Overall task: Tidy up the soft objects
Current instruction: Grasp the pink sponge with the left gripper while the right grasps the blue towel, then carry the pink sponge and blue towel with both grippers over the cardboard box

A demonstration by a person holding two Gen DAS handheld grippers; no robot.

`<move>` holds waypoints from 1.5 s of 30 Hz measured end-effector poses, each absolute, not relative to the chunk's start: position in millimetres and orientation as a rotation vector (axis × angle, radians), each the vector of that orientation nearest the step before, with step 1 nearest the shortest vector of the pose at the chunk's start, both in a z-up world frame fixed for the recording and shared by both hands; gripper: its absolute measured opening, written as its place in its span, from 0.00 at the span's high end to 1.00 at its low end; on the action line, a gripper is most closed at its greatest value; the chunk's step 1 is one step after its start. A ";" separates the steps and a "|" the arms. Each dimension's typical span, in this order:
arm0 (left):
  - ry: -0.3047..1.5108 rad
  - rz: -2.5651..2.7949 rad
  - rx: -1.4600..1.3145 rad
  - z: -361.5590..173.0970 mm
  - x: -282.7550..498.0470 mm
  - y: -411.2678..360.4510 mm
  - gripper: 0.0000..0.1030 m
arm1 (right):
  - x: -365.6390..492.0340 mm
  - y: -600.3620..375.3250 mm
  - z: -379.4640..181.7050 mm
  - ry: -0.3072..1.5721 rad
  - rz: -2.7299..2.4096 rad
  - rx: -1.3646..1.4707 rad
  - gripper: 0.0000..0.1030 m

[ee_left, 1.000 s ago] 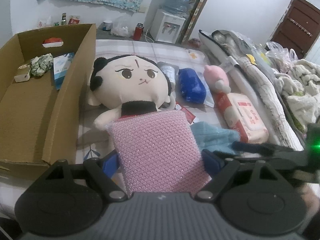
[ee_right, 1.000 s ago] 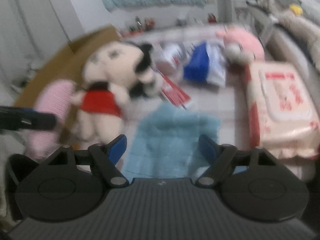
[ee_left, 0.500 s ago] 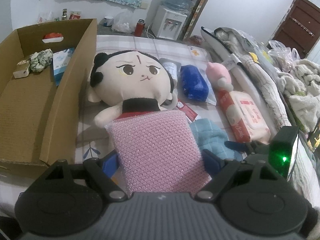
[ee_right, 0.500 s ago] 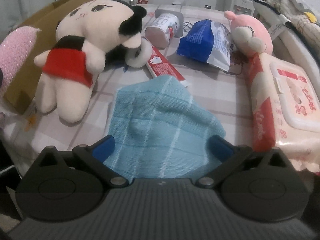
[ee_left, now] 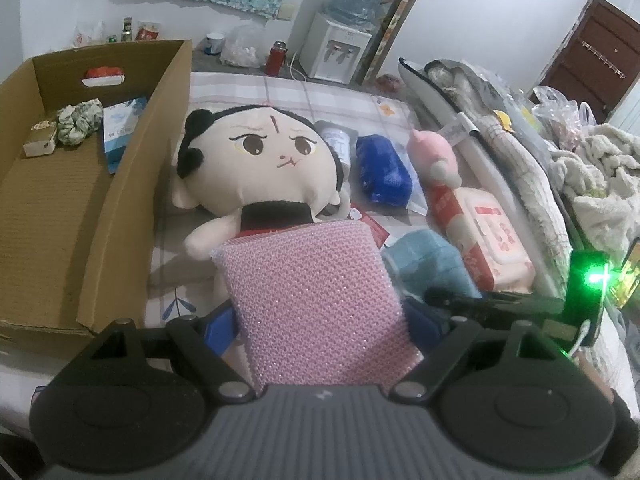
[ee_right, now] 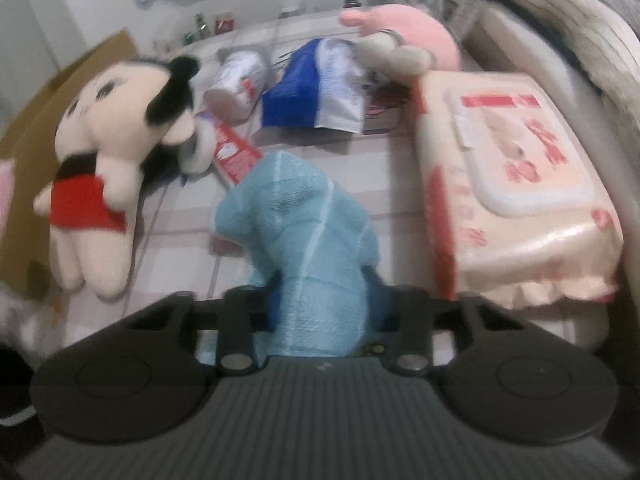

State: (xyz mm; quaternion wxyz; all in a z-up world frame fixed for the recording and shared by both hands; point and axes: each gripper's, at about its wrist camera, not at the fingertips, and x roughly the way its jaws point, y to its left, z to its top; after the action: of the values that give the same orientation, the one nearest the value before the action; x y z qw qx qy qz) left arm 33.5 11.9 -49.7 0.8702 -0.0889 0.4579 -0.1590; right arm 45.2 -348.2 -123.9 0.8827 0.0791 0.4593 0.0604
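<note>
Two grippers, each loaded: the right gripper has just closed its jaws on the blue cloth, bunched upward between the fingers, its length running away from them toward the doll. Left gripper clamps the pink sponge, with the open box lying just left of it, the nearer hand for the drop

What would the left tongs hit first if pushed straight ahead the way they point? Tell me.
Probably the big-headed plush doll. It lies right beyond the pink sponge that the left tongs hold, in line with their fingers. Depth is hard to judge, so the bedsheet under it could come first.
</note>
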 end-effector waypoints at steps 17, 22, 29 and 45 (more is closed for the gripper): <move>0.772 -0.235 -0.184 4.6 -6.7 49.3 0.16 | -0.2 -327.6 -27.2 0.726 0.306 0.295 0.77; 0.688 -0.167 -0.205 27.1 -19.6 82.0 0.16 | 11.4 -293.7 4.5 0.695 0.426 0.273 0.77; 0.648 -0.080 -0.194 48.7 -5.3 140.9 0.16 | 47.1 -218.1 51.5 0.670 0.603 0.224 0.77; 0.982 0.023 0.130 -9.9 168.3 222.3 0.16 | 229.9 44.5 38.5 1.010 0.666 -0.016 0.77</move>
State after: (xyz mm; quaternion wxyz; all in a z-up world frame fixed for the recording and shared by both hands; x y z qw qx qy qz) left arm 168.3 222.3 -9.9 0.8797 0.0626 0.4712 0.0111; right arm 229.9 44.5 38.5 0.8225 -0.0076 0.4747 0.3133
